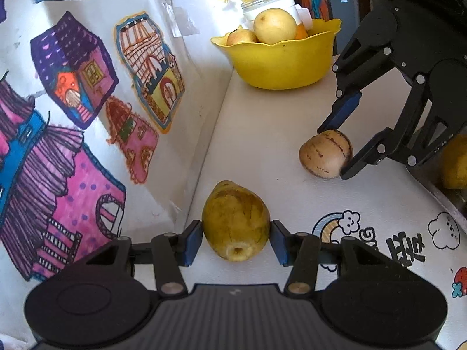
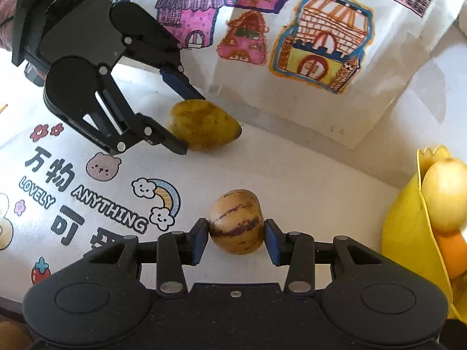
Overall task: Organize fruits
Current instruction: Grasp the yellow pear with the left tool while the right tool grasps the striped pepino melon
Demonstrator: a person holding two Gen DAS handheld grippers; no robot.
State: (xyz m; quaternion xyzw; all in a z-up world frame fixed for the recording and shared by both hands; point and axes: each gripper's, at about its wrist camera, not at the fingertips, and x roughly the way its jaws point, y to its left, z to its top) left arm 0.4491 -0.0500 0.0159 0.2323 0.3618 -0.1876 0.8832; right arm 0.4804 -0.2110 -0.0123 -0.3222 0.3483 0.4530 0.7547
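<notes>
My left gripper (image 1: 236, 233) is shut on a yellow-green pointed fruit (image 1: 236, 218), its blue pads pressing both sides. In the right wrist view the same gripper (image 2: 191, 122) holds that fruit (image 2: 207, 125) low over the tablecloth near the wall. My right gripper (image 2: 235, 230) is shut on a tan fruit with purple stripes (image 2: 236, 218). The left wrist view shows it (image 1: 334, 153) clamping the striped fruit (image 1: 321, 154) close to the cloth. A yellow bowl (image 1: 280, 64) at the back holds a pale pear (image 1: 274, 24), an apple and an orange.
A wall (image 1: 181, 134) covered in colourful house drawings (image 1: 76, 70) runs along the table's left side. The printed tablecloth (image 2: 96, 198) covers the table. A clear jar (image 1: 270, 0) stands behind the bowl. Another yellow fruit (image 1: 455, 163) lies at the right edge.
</notes>
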